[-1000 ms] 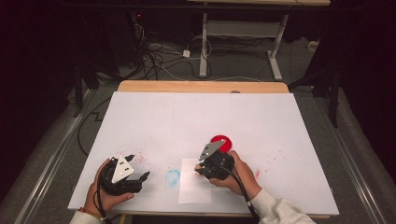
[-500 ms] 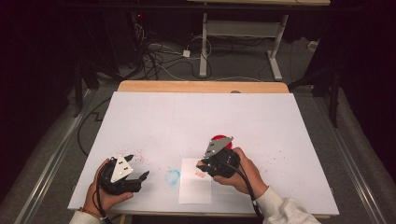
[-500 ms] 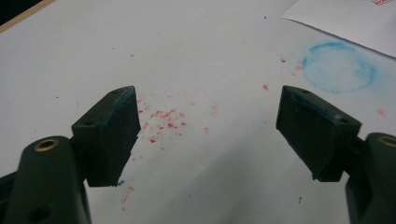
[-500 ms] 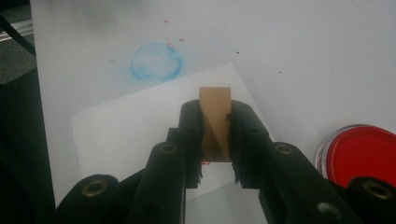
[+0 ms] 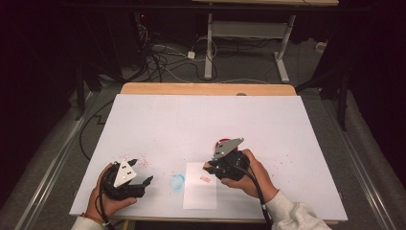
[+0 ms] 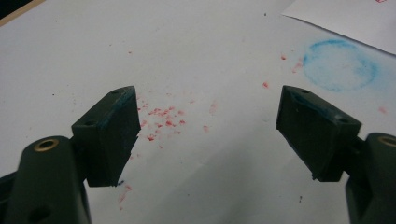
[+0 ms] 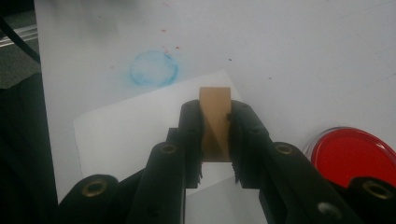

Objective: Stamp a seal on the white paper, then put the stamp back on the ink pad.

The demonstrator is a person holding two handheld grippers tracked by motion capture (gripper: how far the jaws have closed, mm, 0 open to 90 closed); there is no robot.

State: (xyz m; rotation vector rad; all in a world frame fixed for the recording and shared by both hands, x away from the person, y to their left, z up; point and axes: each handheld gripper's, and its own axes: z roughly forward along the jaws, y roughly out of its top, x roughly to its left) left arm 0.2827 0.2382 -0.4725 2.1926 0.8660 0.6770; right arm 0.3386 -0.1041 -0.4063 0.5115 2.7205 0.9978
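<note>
The right gripper (image 7: 215, 140) clamps a flat wooden stamp block (image 7: 215, 122) over the smooth white paper sheet (image 5: 199, 191) near the tabletop's near edge, farther right than before; the left gripper (image 6: 208, 135) gapes empty.

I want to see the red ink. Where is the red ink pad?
In the right gripper view, the red ink pad sits on the table at lower right, beside the right gripper. In the high view it peeks out behind that gripper.
</note>
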